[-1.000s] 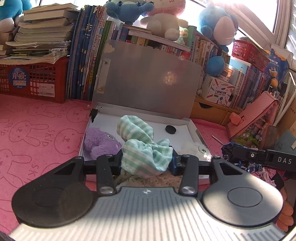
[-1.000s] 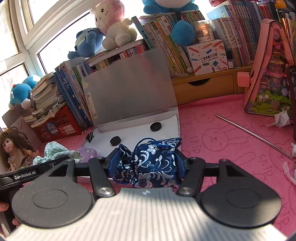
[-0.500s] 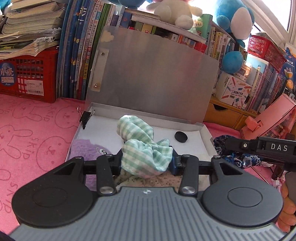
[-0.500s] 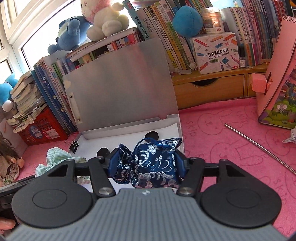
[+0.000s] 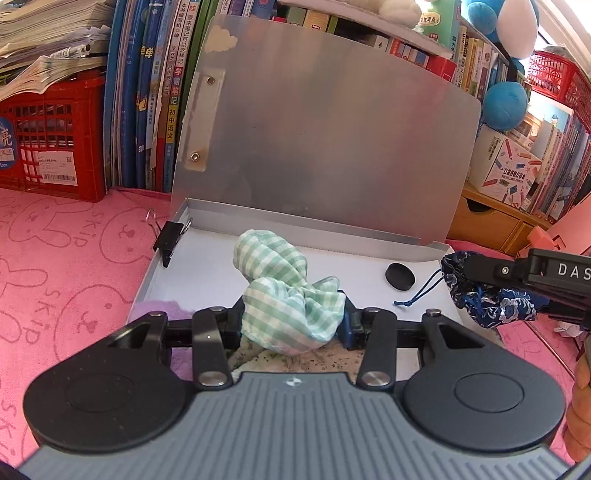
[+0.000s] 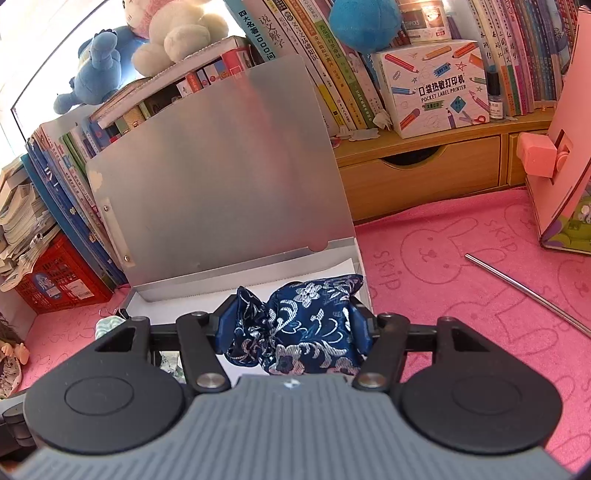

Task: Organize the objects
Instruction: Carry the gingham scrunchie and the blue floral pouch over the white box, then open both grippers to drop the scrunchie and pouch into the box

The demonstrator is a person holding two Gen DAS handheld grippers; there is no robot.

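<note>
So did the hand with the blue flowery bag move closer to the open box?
Yes. The right gripper, shut on the blue flowery bag, has come toward the open box; its grey lid looks bigger now, and the bag hangs over the box's right edge.

Ribbed grey gripper (image 5: 293,325) body, black discs, silver screws

place: child's room at home | signs: plush toys (image 6: 173,33) atop schoolbooks (image 5: 162,88) | pink bunny-print cloth (image 6: 443,266) | doll (image 6: 11,354)

Bright daylight from the window (image 6: 44,48) behind, glare blown out there; sharp centres, edges fisheye-bent.
</note>
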